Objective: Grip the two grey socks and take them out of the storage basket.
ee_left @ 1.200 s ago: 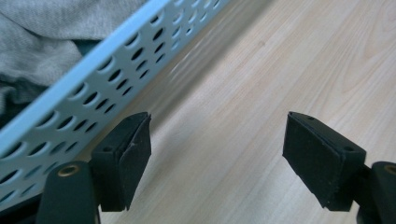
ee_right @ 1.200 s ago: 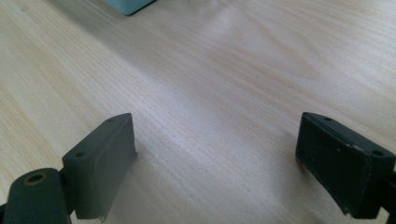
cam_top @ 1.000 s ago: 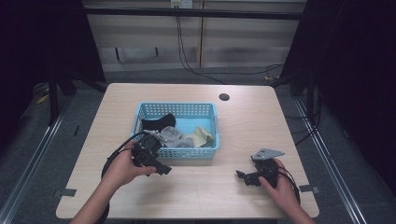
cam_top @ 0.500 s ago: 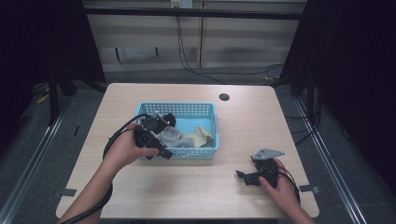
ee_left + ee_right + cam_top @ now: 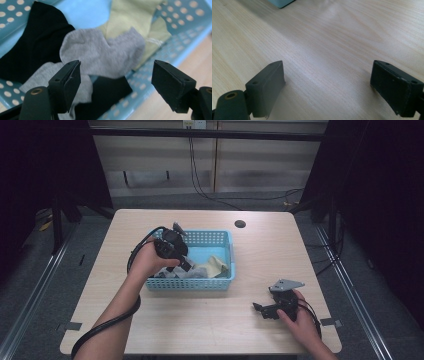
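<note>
Your left gripper (image 5: 115,82) hangs over the blue basket (image 5: 220,240) near the bench's middle, jaws apart and empty. The grey sock (image 5: 105,53) lies directly ahead and below, long axis across the jaws. Your right gripper (image 5: 260,310), jaws also apart, rests well off toward the near right corner.

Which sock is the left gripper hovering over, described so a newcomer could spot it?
Find the blue basket on the wooden table. In the left gripper view, the light grey sock lies in the middle of the pile, beyond the open left gripper. It overlaps a black sock and a yellow-green sock.
</note>
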{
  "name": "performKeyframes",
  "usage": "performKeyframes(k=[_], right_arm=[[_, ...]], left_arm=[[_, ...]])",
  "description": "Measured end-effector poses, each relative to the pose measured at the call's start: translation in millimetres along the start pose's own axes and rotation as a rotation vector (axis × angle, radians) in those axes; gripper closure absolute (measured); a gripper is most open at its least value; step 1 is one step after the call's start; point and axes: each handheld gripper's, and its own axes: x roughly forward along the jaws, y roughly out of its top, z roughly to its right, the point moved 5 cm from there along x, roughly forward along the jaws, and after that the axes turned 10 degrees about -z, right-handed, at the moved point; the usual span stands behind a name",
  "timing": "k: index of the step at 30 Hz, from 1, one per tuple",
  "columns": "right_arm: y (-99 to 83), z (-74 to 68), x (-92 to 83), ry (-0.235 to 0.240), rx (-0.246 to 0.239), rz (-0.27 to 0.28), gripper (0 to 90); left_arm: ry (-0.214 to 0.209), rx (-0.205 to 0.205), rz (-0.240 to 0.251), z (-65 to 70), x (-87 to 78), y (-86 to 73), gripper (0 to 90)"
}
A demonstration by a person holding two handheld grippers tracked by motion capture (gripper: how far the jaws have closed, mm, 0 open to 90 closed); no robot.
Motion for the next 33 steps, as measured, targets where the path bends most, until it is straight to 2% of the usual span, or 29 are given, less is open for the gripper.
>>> performKeyframes(k=[3, 10, 12, 14, 24, 33], right_arm=[[0.0, 0.0, 0.0, 0.0, 0.0, 0.0, 11.4], [0.0, 0.0, 0.0, 0.0, 0.001, 0.0, 11.4], [0.0, 0.0, 0.0, 0.0, 0.0, 0.0, 11.4], [0.0, 0.0, 0.0, 0.0, 0.0, 0.0, 11.4], [0.0, 0.0, 0.0, 0.0, 0.0, 0.0, 11.4], [-0.1, 0.1, -0.1, 0.0, -0.002, -0.001, 11.5]], left_arm=[[0.005, -0.027, -0.006, -4.1, 11.1, 9.4, 23.1], [0.012, -0.044, -0.035, -10.4, 30.4, 17.6, 24.1], [0.017, -0.053, -0.057, -13.4, 39.1, 19.5, 24.3], [0.026, -0.045, -0.067, -14.6, 41.2, 20.2, 24.3], [0.005, -0.072, -0.109, -15.6, 58.2, 23.5, 26.1], [-0.01, -0.071, -0.164, -10.9, 70.4, 21.5, 33.3]])
